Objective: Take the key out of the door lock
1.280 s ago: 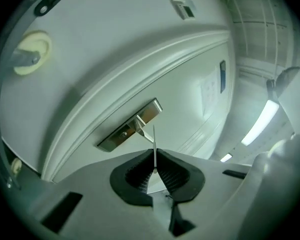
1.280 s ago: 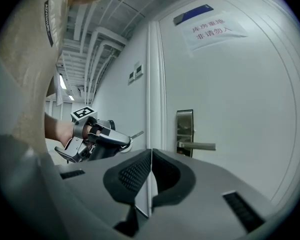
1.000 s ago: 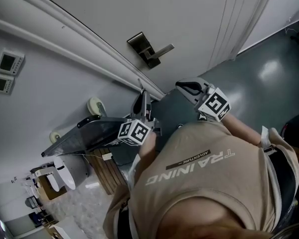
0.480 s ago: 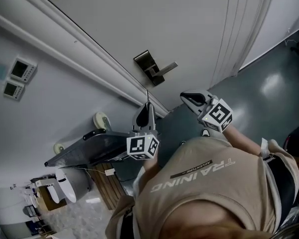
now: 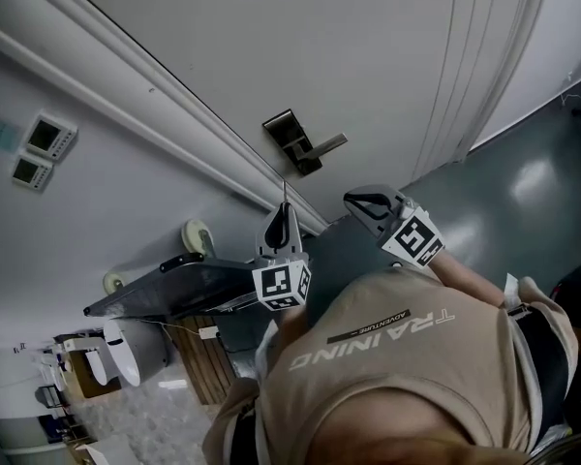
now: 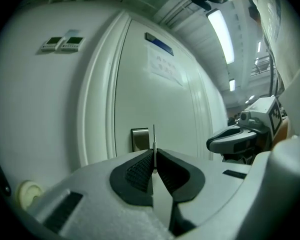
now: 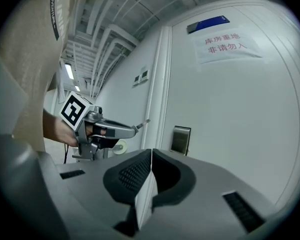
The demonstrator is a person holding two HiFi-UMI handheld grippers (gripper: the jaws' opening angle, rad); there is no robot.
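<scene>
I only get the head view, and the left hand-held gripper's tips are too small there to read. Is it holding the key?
Observer: Yes. In the left gripper view, the left hand-held gripper is shut on the key. Its thin blade stands up from between the jaws.
Operator: Is the blade in the lock?
Observer: No. The right gripper view shows the blade's tip in open air, apart from the lock plate on the door.
Operator: And the other gripper?
Observer: The right hand-held gripper has its jaws together, with nothing between them.
</scene>
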